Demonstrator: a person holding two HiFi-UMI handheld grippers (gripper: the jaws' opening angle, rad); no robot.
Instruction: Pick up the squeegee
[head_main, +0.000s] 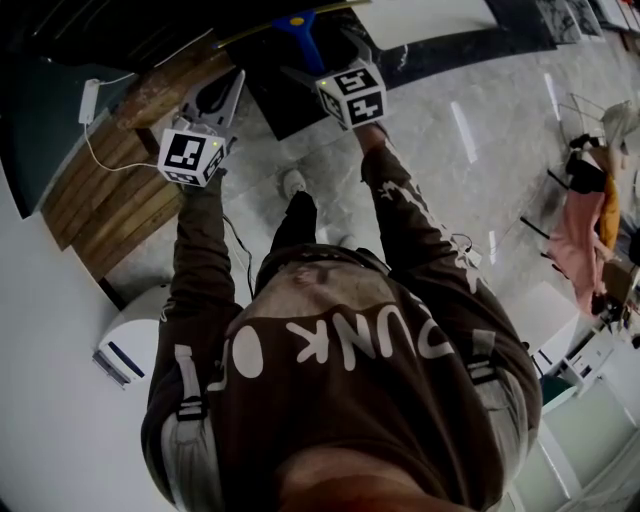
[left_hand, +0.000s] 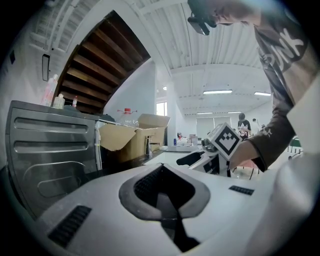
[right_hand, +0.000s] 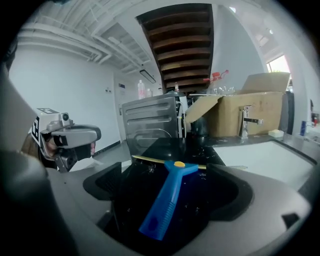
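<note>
A blue-handled squeegee (right_hand: 165, 205) with a yellow blade strip lies flat on a glossy black top (right_hand: 165, 147), handle toward me. In the head view the squeegee (head_main: 298, 28) shows at the top edge, just beyond my right gripper (head_main: 315, 55). In its own view the right gripper (right_hand: 170, 180) is open, a jaw on either side of the handle and neither pad touching it. Off to the left of the black top, my left gripper (head_main: 232, 85) is shut and empty. The left gripper (left_hand: 162, 187) shows its pads meeting, with the right gripper's marker cube (left_hand: 227, 140) ahead of it.
Behind the black top are a steel-fronted appliance (right_hand: 150, 117), an open cardboard box (right_hand: 240, 117) and a tap (right_hand: 247, 122) over a white counter (right_hand: 270, 155). Wooden planks (head_main: 110, 210) and a white unit (head_main: 130, 335) lie left; a clothes rack (head_main: 585, 215) stands right.
</note>
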